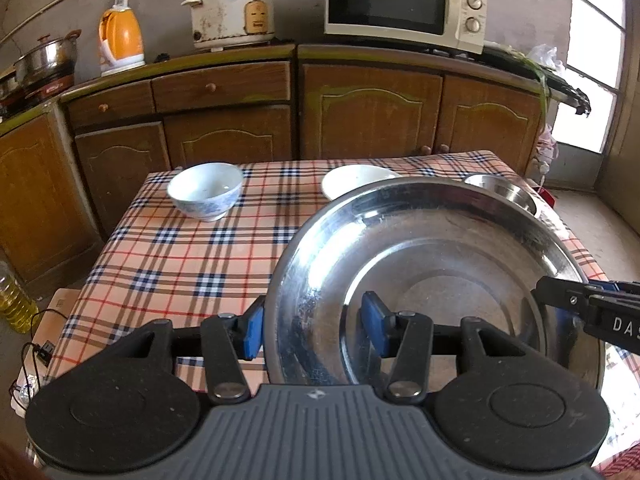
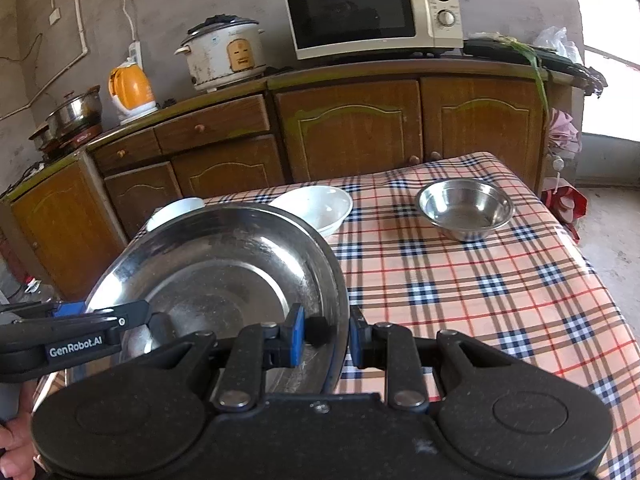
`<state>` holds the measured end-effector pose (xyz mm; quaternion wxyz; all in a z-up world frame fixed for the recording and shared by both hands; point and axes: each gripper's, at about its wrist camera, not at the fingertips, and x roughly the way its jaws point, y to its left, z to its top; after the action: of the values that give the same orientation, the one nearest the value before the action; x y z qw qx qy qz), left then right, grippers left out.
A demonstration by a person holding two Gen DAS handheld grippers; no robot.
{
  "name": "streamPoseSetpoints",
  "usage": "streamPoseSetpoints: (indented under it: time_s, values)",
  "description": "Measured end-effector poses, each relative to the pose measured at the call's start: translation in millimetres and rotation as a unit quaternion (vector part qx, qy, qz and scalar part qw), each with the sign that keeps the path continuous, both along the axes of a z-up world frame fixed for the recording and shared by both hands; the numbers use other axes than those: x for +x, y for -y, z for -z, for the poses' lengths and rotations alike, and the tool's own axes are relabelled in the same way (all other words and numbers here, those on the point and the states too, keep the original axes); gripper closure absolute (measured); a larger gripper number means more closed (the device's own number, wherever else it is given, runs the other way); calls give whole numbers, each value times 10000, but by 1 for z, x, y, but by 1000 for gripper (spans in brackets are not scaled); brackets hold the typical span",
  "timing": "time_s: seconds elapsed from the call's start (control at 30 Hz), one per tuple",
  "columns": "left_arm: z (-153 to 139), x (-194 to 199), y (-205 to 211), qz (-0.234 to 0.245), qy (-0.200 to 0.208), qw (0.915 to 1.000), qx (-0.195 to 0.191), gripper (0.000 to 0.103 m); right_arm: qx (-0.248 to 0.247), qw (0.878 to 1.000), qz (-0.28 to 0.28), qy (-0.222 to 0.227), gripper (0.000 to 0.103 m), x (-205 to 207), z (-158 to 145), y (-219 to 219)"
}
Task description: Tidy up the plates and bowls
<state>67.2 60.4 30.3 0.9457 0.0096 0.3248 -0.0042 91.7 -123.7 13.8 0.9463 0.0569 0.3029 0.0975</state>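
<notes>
Steel plate sits gripped at both sides: the left gripper straddles its near-left rim, the right gripper pinches the right rim, fingers clamped. It looks carried above the counter. Beyond the fingers wait a white dish, a steel bowl and a patterned bowl. Next likely calls for a level set-down, then stacking.

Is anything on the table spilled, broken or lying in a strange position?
Nothing looks spilled or broken. The blue-patterned bowl, the white bowl and the small steel bowl stand upright on the checked tablecloth. Only the large steel plate is tilted, gripped at its rim by both grippers.
</notes>
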Motion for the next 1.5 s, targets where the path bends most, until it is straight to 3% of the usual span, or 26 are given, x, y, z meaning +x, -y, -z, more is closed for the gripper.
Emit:
streamPoseSetpoints:
  time_s: [1.5]
  values:
    - [14,8,-90,-701,-143,9974,68,53,-184,9976,-660,-110,74,34,20,-109]
